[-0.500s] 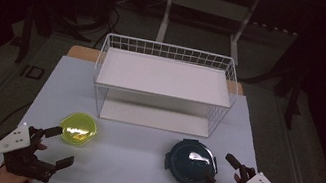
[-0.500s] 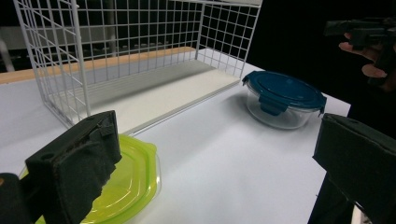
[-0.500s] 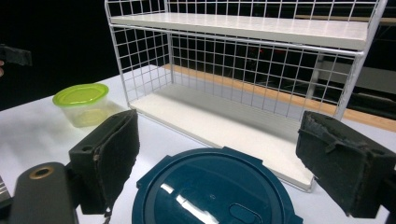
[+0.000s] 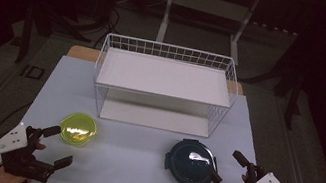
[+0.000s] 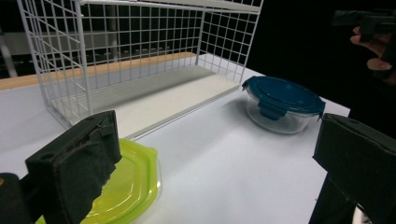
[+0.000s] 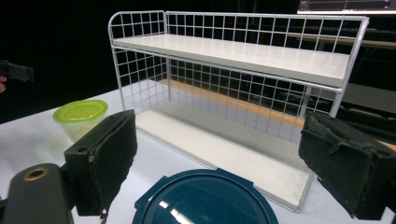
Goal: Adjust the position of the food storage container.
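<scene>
Here both grippers gape empty: left gripper beside the green container, right gripper by the blue one (untouched).

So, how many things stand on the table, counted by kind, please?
Lidded containers: 2, the green container and the blue container
Wire shelf racks: 1, the white rack
Total: 3
</scene>
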The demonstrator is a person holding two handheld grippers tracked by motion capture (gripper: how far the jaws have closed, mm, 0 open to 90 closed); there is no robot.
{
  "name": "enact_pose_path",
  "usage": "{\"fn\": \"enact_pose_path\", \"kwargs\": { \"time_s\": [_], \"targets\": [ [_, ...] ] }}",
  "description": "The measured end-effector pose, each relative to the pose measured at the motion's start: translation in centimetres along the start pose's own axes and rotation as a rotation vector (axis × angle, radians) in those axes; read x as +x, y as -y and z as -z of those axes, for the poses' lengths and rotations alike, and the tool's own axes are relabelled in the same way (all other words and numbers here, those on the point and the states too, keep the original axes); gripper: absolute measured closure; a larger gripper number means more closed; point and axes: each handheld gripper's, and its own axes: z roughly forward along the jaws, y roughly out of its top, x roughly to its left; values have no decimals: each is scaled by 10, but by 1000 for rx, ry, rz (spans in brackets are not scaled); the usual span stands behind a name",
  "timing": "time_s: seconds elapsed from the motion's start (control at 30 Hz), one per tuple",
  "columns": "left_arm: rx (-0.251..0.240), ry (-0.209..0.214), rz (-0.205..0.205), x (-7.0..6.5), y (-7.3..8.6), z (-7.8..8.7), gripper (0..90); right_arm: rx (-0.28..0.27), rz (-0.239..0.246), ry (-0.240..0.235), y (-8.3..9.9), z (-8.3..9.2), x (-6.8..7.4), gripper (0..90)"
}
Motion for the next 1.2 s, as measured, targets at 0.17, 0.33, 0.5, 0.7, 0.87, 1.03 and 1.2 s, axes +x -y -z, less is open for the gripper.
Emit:
{"fn": "enact_pose_path", "kwargs": {
  "time_s": [0.17,0.33,0.5,0.7,0.87,1.03,1.2],
  "targets": [
    [-4,1,-8,-1,-1,0,0,7,7,-30,-5,-6,2,112],
    [-22,4,-21,-3,-1,1,0,41,-7,-33,-16,-22,0,101],
    [-18,10,-18,-3,-1,0,0,41,-13,-41,-23,-29,-7,101],
    [-18,13,-17,-3,-1,-1,0,81,-9,-18,-25,-42,-24,147],
    [-15,16,-19,-3,-1,-1,0,124,-29,-1,-19,-52,-37,249],
    [-11,16,-23,-4,-1,-2,0,171,-53,-1,-12,-60,-47,410],
    [-13,15,-23,-3,-1,-2,0,266,-66,-17,5,-71,-62,781]
  ]
}}
